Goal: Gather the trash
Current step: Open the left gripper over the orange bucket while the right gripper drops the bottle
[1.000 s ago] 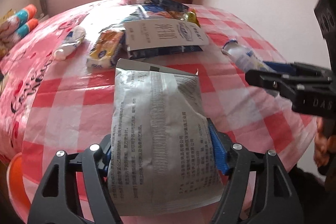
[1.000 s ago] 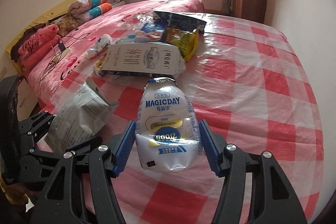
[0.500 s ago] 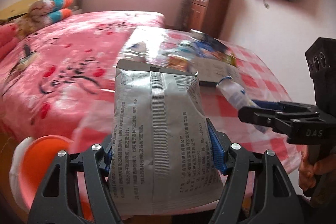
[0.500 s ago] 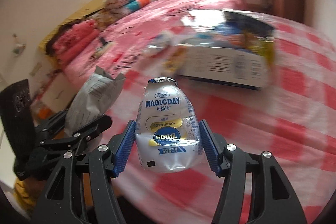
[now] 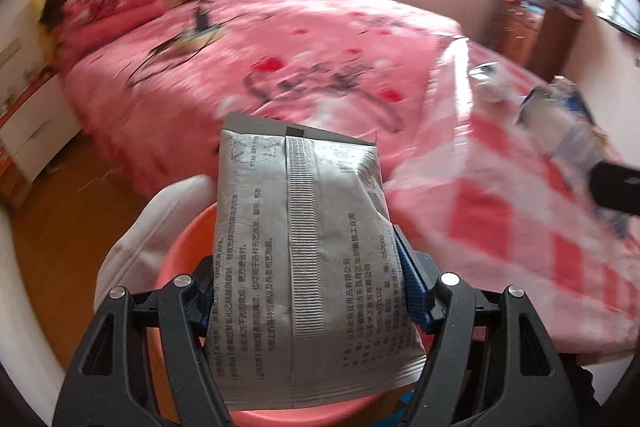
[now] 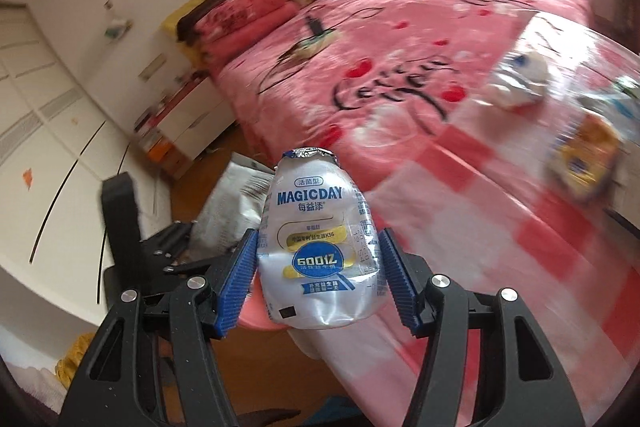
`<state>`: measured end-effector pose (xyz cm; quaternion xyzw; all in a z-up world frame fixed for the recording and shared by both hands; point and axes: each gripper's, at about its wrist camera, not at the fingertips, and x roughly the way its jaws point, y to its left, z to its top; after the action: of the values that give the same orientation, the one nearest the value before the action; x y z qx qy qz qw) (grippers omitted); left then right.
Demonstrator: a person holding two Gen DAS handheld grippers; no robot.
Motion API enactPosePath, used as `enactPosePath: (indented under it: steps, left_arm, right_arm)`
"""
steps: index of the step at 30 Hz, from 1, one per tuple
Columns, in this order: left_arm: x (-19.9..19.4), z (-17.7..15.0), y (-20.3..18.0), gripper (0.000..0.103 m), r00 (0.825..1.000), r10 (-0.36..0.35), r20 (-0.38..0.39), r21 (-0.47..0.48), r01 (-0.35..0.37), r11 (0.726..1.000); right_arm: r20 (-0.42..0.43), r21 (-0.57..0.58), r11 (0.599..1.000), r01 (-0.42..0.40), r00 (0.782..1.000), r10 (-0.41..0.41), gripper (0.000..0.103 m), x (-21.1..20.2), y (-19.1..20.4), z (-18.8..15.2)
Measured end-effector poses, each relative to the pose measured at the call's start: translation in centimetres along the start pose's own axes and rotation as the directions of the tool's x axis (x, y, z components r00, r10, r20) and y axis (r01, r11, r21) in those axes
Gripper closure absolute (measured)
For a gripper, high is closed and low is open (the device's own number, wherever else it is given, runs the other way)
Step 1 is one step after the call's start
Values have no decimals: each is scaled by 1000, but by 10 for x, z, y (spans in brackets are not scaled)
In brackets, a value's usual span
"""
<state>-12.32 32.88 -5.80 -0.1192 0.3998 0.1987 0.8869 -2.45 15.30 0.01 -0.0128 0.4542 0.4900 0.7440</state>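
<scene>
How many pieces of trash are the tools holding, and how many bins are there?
Silver pouch: 1
Drink bottle: 1
Pink bin: 1
Total: 3

Pouch (image 5: 304,251) above bin (image 5: 184,239), beside bed (image 5: 280,67).

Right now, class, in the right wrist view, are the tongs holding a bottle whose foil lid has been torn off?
No. The right tongs grip a crumpled MAGICDAY bottle, and its foil lid sits across the top.
</scene>
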Motion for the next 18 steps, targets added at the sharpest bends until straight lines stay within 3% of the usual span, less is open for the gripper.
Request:
enactPosePath:
  steps: [7,11,18]
  left_arm:
    - [26,-9,25,27,990,129,-58,-31,-130,991]
    - [29,-11,26,16,980,185,-74,-17,-187,982]
    - [26,-5,22,13,972,229,-47,8,-229,974]
  right_arm:
    - [-52,-65,997,-38,998,35,40,44,26,12]
    - [-57,-61,998,-12,998,9,17,52,25,9]
    - [-37,-28,999,32,999,-33,11,41,12,0]
